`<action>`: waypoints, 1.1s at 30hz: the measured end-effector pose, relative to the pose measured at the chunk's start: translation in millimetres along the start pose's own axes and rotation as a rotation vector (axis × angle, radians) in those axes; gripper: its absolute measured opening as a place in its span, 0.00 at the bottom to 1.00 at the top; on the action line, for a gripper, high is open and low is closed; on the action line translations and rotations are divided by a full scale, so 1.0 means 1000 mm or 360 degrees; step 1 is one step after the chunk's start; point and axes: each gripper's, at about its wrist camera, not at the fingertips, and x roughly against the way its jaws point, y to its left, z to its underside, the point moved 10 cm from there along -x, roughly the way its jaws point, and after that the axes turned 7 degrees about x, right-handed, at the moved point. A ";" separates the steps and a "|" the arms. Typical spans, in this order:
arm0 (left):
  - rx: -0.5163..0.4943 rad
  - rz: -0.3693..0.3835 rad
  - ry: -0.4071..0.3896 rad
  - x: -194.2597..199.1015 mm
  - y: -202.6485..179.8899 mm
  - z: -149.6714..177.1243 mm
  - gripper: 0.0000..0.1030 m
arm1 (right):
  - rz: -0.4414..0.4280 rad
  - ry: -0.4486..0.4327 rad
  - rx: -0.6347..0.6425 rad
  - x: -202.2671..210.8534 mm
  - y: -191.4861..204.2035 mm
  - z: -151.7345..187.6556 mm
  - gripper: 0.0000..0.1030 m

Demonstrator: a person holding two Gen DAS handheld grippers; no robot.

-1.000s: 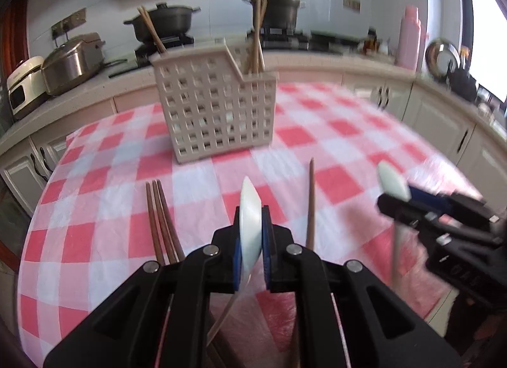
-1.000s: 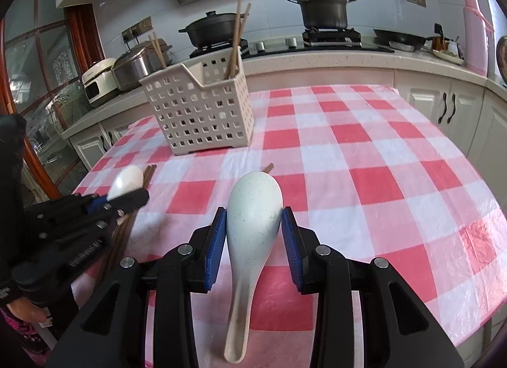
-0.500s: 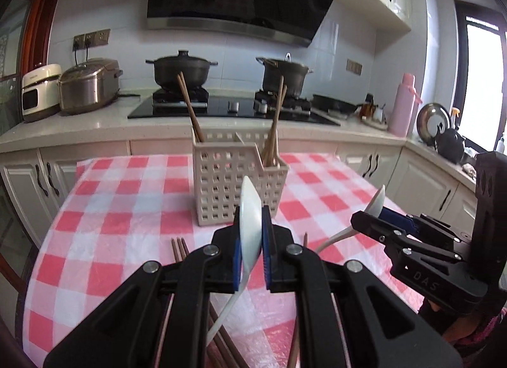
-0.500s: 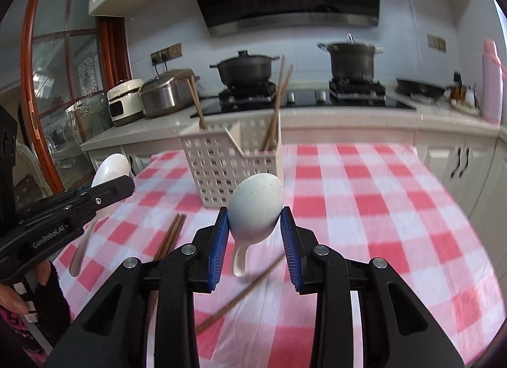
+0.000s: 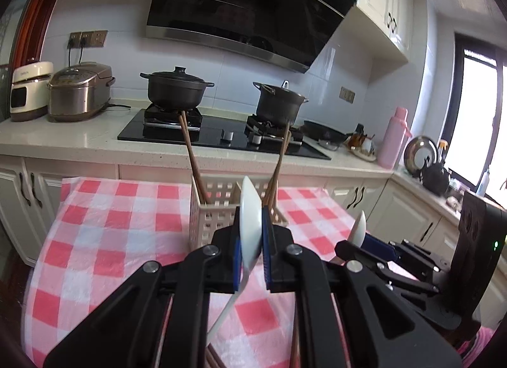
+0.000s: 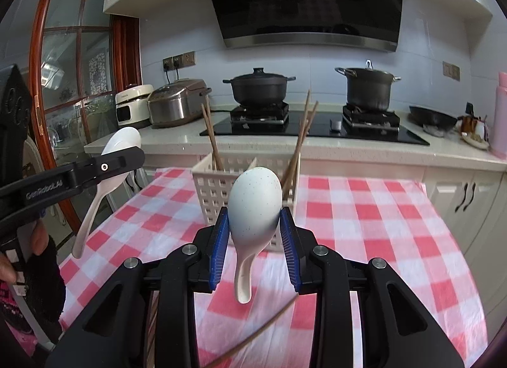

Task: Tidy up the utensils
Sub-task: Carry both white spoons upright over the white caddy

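my left gripper (image 5: 250, 241) pinches a plain white spoon (image 5: 248, 228) edge-on between its blue pads, the bowl sticking up past the fingertips and the handle hanging down toward me, clear of the checked tablecloth (image 5: 104, 241). my right gripper (image 6: 254, 235) clamps a speckled white spoon (image 6: 253, 206) across its bowl, which faces me broadside, the short handle dangling below the pads and off the cloth. taking the white slotted basket (image 6: 218, 190) as my landmark: both spoons hang on my side of it, in the air and above the cloth, the plain one to the left of the speckled one. on the cloth between me and the basket lies a single loose chopstick (image 6: 263, 326) set slantwise, and nearer the left edge a small bundle of chopsticks (image 6: 153, 314) lies flat, partly hidden under my gripper. in the basket, one pair of chopsticks (image 6: 210, 136) leans in its left compartment and another bunch (image 6: 301, 146) leans in the right. behind the basket runs the counter, with two black pots (image 6: 258, 89) on the hob, a rice cooker (image 6: 176, 102) to the left of them, and a pink bottle (image 5: 393, 140) far to the right.
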 end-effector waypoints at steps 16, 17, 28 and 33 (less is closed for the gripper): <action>0.0066 0.0095 -0.0137 -0.035 -0.011 -0.086 0.10 | -0.0017 -0.0122 0.0017 -0.032 -0.023 -0.077 0.31; 0.0078 0.0103 -0.0147 -0.039 -0.013 -0.093 0.10 | -0.0026 -0.0125 0.0010 -0.034 -0.025 -0.080 0.31; 0.0204 0.0202 -0.0245 -0.070 -0.022 -0.137 0.10 | -0.0123 -0.0117 -0.0036 -0.068 -0.046 -0.104 0.31; 0.0228 0.0269 -0.0267 -0.084 -0.023 -0.140 0.10 | -0.0128 -0.0100 -0.0027 -0.075 -0.047 -0.097 0.31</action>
